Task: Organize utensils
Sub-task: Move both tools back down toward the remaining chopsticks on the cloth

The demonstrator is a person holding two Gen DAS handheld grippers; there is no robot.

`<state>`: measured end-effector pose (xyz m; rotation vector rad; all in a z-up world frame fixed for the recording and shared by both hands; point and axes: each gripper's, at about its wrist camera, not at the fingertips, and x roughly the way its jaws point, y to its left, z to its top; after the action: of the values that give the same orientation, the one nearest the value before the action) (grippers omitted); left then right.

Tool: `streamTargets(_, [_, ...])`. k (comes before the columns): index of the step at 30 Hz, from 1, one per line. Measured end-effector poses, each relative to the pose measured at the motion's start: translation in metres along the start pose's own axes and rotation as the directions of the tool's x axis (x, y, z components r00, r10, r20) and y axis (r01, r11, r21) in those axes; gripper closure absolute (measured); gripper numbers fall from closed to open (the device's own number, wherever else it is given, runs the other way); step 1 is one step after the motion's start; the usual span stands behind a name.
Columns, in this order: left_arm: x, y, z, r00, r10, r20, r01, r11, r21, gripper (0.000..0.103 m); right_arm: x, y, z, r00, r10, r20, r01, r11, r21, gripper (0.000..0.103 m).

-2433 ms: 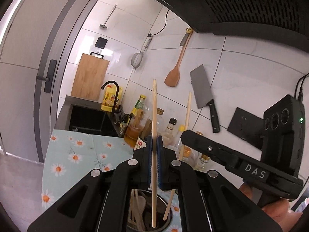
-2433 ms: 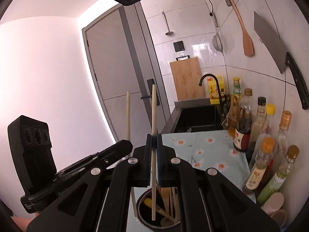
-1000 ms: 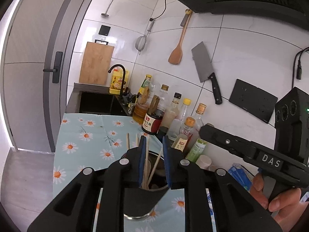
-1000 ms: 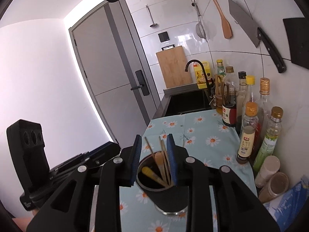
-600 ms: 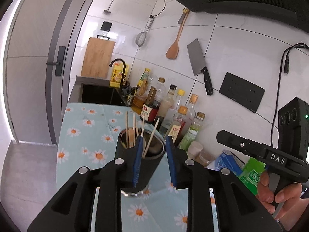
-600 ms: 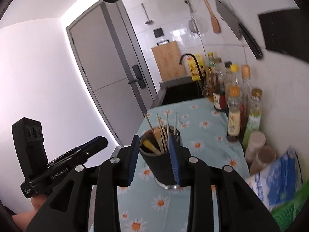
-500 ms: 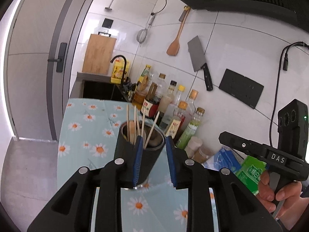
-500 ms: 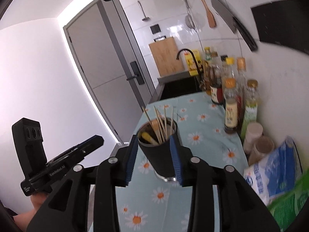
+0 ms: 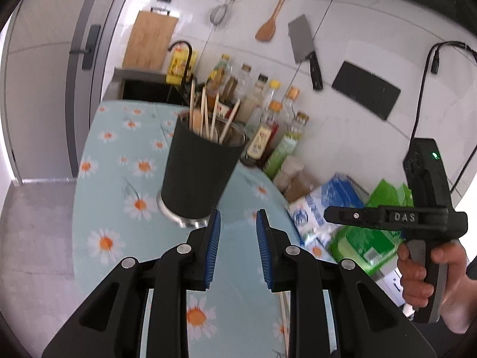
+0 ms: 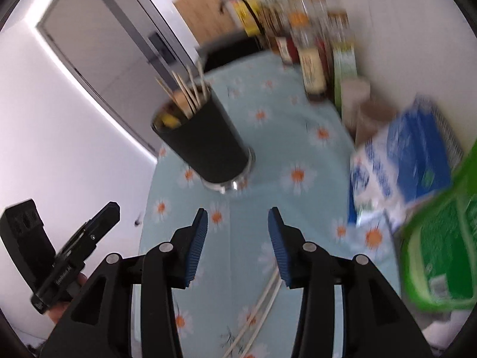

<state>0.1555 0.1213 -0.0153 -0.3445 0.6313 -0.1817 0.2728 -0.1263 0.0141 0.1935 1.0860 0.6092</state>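
Both grippers pulled back and dipped from the black cylindrical utensil cup (image 10: 202, 146), jaws empty, right gripper (image 10: 235, 217) opening wider, nearest the pale chopsticks (image 10: 256, 313) lying lengthwise below it.

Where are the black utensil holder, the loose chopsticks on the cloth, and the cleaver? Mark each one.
black utensil holder (image 9: 196, 173), left wrist view, outer wall.
loose chopsticks (image 10: 262, 307), right wrist view, mid-shaft on the cloth.
cleaver (image 9: 301, 40), left wrist view, blade on the wall.

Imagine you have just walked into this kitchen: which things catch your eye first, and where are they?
The black utensil cup bristling with chopsticks stands mid-counter on the daisy-print cloth. Behind it, bottles line the tiled wall, where a cleaver hangs. More chopsticks lie on the cloth by the open right tongs.
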Motion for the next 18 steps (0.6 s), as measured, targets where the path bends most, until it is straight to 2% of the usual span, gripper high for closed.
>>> streamTargets(4, [0.011, 0.002, -0.019, 0.998, -0.002, -0.061, 0.002, 1.0, -0.008, 0.079, 0.018, -0.013, -0.01, 0.995, -0.032, -0.091, 0.038, 0.998, 0.059, 0.06])
streamTargets(6, [0.016, 0.002, -0.027, 0.997, -0.005, -0.083, 0.004, 1.0, -0.008, 0.079, 0.031, -0.02, -0.018, 0.985, -0.04, -0.17, 0.057, 0.993, 0.099, 0.064])
streamTargets(10, [0.027, 0.004, -0.043, 0.992, -0.005, -0.127, 0.004, 1.0, -0.008, 0.079, 0.06, -0.035, -0.036, 0.951, -0.036, -0.307, 0.092, 0.981, 0.171, 0.07])
streamTargets(12, [0.031, 0.005, -0.048, 0.99, -0.01, -0.144, 0.007, 1.0, -0.018, 0.079, 0.073, -0.042, -0.045, 0.929, -0.037, -0.369, 0.117, 0.973, 0.197, 0.077])
streamTargets(13, [0.033, 0.006, -0.052, 0.988, -0.017, -0.155, 0.013, 1.0, -0.026, 0.079, 0.077, -0.044, -0.048, 0.921, -0.034, -0.387, 0.123, 0.97, 0.208, 0.084])
streamTargets(18, [0.04, 0.007, -0.065, 0.982, -0.013, -0.189, 0.011, 1.0, -0.012, 0.079, 0.092, -0.047, -0.059, 0.879, -0.081, -0.471, 0.199, 0.958, 0.206, 0.085])
